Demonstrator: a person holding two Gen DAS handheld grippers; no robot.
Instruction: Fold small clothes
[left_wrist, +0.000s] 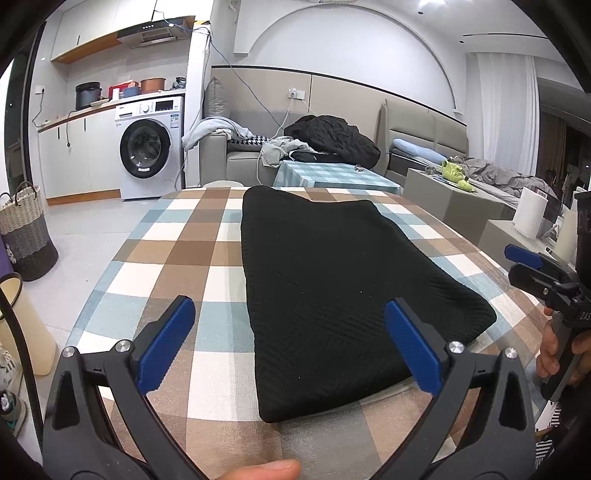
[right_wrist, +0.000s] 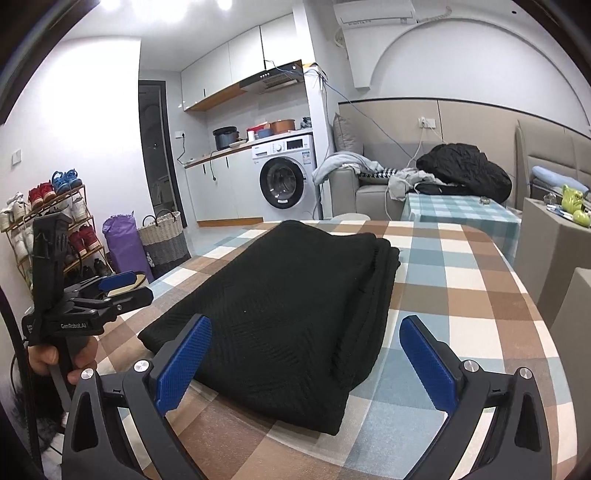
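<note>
Across the middle of both frames, a folded black garment (left_wrist: 332, 295) lies flat on my checked tablecloth (left_wrist: 177, 251). My left gripper (left_wrist: 288, 347) and right gripper (right_wrist: 306, 360) hover at its near edge, jaws wide, holding nothing. Snagging only the top layer could undo the stacked folds.

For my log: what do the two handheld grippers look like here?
Both match: the left gripper and right gripper have black plastic frames with triangular cut-outs, silver pivot bolts, and flat blue fingers with a fine ribbed texture. Seen from the right wrist view, the left gripper's body carries white "GenRobot.AI" lettering.
</note>
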